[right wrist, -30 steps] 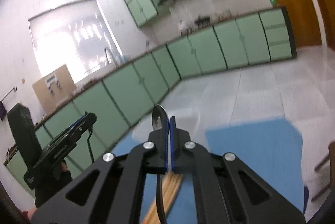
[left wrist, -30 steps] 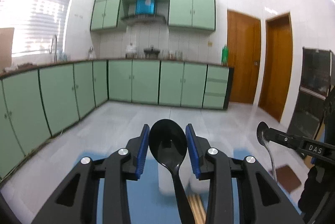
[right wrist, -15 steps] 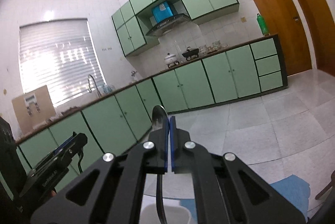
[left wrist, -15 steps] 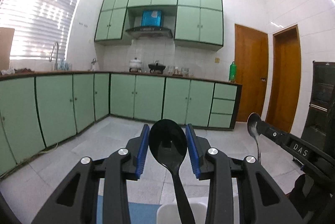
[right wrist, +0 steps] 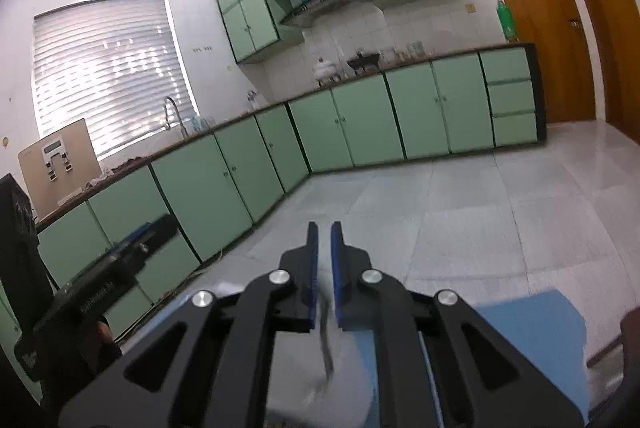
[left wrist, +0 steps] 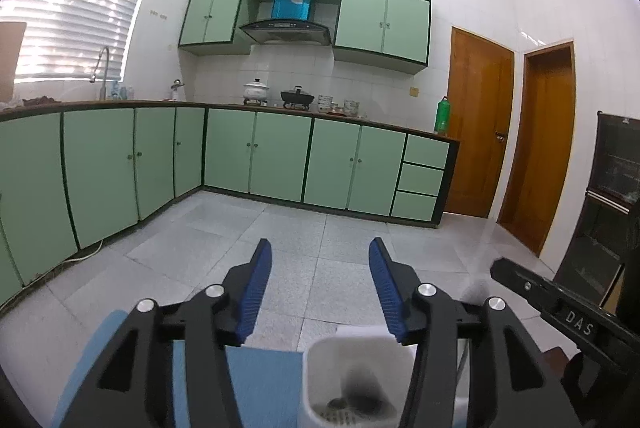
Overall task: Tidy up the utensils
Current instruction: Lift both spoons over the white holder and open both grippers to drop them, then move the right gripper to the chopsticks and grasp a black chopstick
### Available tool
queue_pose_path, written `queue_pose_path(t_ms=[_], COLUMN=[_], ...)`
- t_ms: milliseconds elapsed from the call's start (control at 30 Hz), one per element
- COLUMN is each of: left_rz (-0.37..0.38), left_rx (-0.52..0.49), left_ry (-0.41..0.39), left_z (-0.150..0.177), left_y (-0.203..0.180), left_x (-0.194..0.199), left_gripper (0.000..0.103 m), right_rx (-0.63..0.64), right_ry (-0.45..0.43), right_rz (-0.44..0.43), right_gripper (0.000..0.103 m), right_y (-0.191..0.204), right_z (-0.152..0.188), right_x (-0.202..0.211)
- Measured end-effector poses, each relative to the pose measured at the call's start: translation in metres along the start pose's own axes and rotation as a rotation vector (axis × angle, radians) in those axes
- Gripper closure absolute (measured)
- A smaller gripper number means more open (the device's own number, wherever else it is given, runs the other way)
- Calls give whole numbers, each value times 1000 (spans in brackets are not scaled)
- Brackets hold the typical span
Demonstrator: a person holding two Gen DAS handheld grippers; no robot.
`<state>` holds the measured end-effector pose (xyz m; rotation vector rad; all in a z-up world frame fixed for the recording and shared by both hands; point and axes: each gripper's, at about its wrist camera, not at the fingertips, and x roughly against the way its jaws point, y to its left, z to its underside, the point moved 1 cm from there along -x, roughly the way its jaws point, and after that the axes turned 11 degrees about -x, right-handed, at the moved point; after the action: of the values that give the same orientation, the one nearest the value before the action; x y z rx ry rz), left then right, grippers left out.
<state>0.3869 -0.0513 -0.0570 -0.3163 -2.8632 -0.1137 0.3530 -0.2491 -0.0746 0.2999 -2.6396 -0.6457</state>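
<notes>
My left gripper point(left wrist: 318, 288) is open and empty, held above a white utensil holder point(left wrist: 356, 376). A dark blurred shape, the black spoon point(left wrist: 362, 390), lies inside the holder. My right gripper point(right wrist: 324, 268) stands slightly open above the same white holder point(right wrist: 320, 384). A blurred metal spoon point(right wrist: 325, 340) shows below its fingers, over the holder, apart from the pads. The right gripper's finger also shows in the left wrist view point(left wrist: 532, 286), and the left gripper shows in the right wrist view point(right wrist: 120, 260).
A blue mat point(left wrist: 264, 376) covers the table under the holder; it also shows in the right wrist view point(right wrist: 528, 336). Green kitchen cabinets point(left wrist: 280, 160), a tiled floor point(left wrist: 304, 228) and wooden doors point(left wrist: 476, 124) lie beyond.
My left gripper has opened and the black spoon has dropped into the white holder. My right gripper has parted and the metal spoon has slipped down out of its grip.
</notes>
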Motion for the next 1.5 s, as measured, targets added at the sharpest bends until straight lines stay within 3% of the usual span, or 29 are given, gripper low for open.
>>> queue_pose_path(t_ms=[67, 167, 333, 400, 467, 700, 933, 1233, 1400, 1500], left_rz=[-6, -16, -23, -5, -13, -38, -63, -71, -80, -85], left_rx=[9, 15, 8, 6, -17, -20, -23, -32, -42, -38], left_ry=[8, 53, 223, 321, 434, 620, 643, 655, 647, 647], left_z=[2, 13, 58, 86, 116, 183, 188, 184, 182, 183], left_y=[3, 4, -2, -7, -12, -12, -18, -18, -20, -17], left_x=[19, 52, 104, 121, 135, 172, 189, 194, 199, 202], left_gripper=[49, 42, 28, 21, 20, 17, 15, 14, 14, 14], right_rx=[-21, -23, 16, 12, 8, 54, 126, 134, 54, 101], right_ry=[27, 79, 243, 342, 402, 488, 511, 465, 484, 503], right_rz=[17, 40, 126, 155, 180, 208, 199, 342, 220, 218], right_gripper=[69, 48, 26, 25, 25, 25, 26, 41, 44, 45], right_y=[2, 4, 12, 13, 17, 41, 63, 42, 40, 52], right_z=[7, 29, 90, 124, 150, 217, 241, 228, 225, 233], right_x=[18, 55, 103, 118, 132, 163, 168, 176, 184, 178])
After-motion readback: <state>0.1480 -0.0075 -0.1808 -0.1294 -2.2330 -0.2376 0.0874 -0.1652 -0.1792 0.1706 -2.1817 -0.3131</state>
